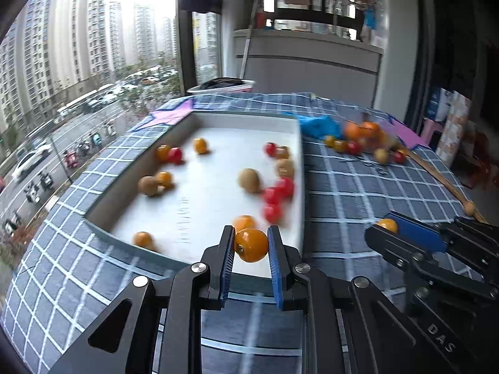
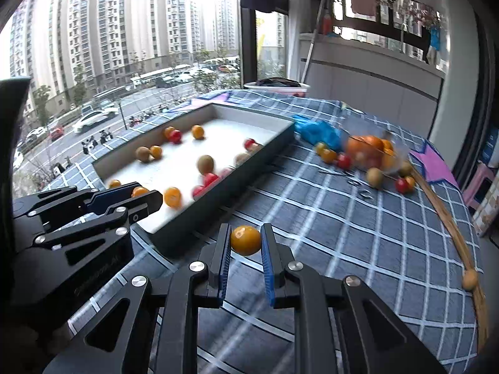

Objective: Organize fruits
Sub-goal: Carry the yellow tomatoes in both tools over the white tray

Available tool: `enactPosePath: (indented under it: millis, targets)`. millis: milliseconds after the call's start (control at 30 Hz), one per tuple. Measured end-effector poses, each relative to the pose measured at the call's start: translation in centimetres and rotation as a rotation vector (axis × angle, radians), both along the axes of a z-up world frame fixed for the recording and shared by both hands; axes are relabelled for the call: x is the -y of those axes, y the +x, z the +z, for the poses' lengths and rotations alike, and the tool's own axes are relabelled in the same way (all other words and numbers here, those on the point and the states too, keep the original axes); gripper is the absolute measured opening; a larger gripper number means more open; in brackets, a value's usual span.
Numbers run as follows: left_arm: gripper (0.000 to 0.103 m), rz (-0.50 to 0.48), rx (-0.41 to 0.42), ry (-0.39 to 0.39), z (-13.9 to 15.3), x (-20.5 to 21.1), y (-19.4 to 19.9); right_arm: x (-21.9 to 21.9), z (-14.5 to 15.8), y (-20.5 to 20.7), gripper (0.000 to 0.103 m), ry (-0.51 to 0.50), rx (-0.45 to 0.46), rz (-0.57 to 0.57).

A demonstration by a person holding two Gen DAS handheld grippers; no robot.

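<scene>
smooth round orange fruit (image 1: pixel 251 245) pinched in left fingers (image 1: pixel 227 249), another orange fruit (image 2: pixel 245 240) in right fingers (image 2: pixel 225 249), shallow rectangular white tray (image 1: pixel 299 168)

My right gripper (image 2: pixel 245 240) is pinching 1 orange fruit (image 2: pixel 245 240) above the checked cloth (image 2: pixel 358 227). My left gripper (image 2: pixel 146 198), at left, is gripping another orange fruit (image 2: pixel 139 191) over the white tray (image 2: pixel 218 187), where loose fruits are lying scattered.

tray fruits (image 1: pixel 274 199) motion-blurred, clear bowl (image 2: pixel 374 152) smeared
</scene>
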State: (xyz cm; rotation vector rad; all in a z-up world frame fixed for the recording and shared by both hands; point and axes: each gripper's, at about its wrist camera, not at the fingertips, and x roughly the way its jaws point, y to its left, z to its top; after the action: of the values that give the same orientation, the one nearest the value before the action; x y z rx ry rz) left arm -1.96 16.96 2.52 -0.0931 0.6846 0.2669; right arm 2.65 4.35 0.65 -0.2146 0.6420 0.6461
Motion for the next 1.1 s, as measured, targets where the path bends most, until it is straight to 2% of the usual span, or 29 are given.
enactPosePath:
  millis: [367, 633, 1100]
  targets:
    - [0.022, 0.032, 0.010, -0.072, -0.4, -3.5, -0.1, -3.4, 0.7, -1.0, 0.020, 0.042, 0.070, 0.057]
    - [0.022, 0.043, -0.010, -0.116, -0.8, -6.7, 0.8, -6.2, 0.7, -0.4, 0.020, 0.034, 0.066, 0.097]
    - [0.023, 0.030, -0.051, -0.113, -1.3, -9.2, 2.7, -8.7, 0.1, 1.3, 0.020, 0.034, 0.013, 0.129]
